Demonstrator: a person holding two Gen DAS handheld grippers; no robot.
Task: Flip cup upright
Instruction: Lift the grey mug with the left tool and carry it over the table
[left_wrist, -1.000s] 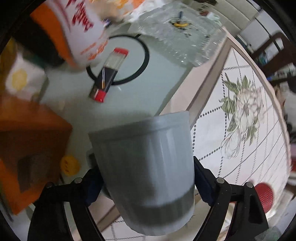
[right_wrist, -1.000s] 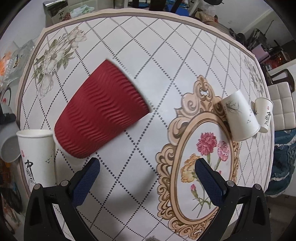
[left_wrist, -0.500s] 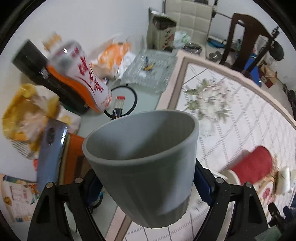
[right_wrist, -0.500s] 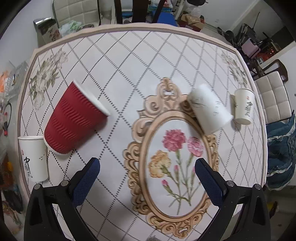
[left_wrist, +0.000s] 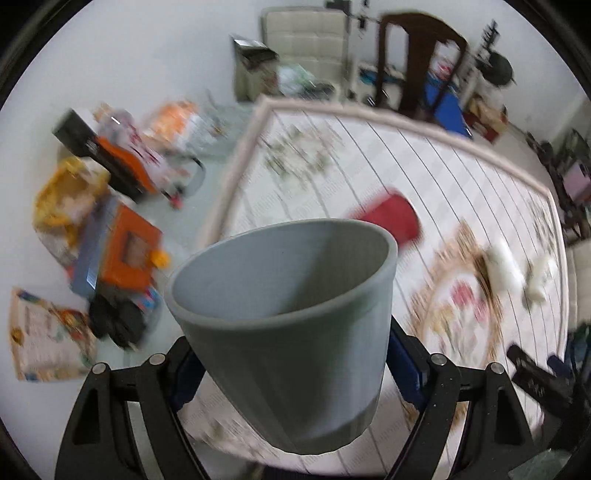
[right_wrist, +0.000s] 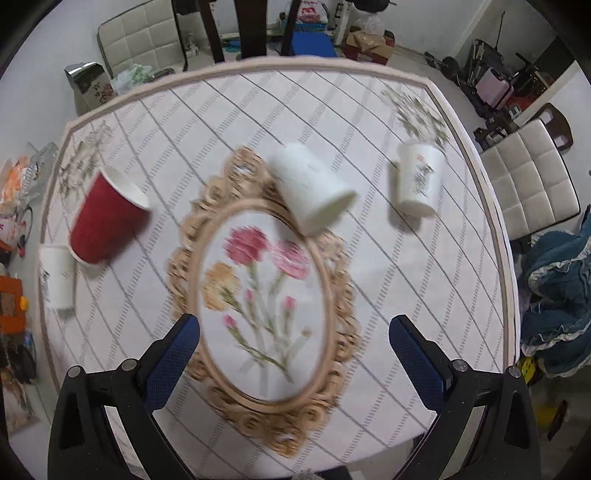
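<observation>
The left gripper fingers clamp the grey ribbed cup, mouth up between them. The right gripper fingers gape wide above the worktop.

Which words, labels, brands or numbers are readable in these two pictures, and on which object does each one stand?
None can be read.
White paper cup at the far right: dark printed marks, too blurred.
White paper cup beside the red cup: faint marks, too small.
Orange and white package: red print, blurred.
Grey cup in the left gripper: no text.
</observation>
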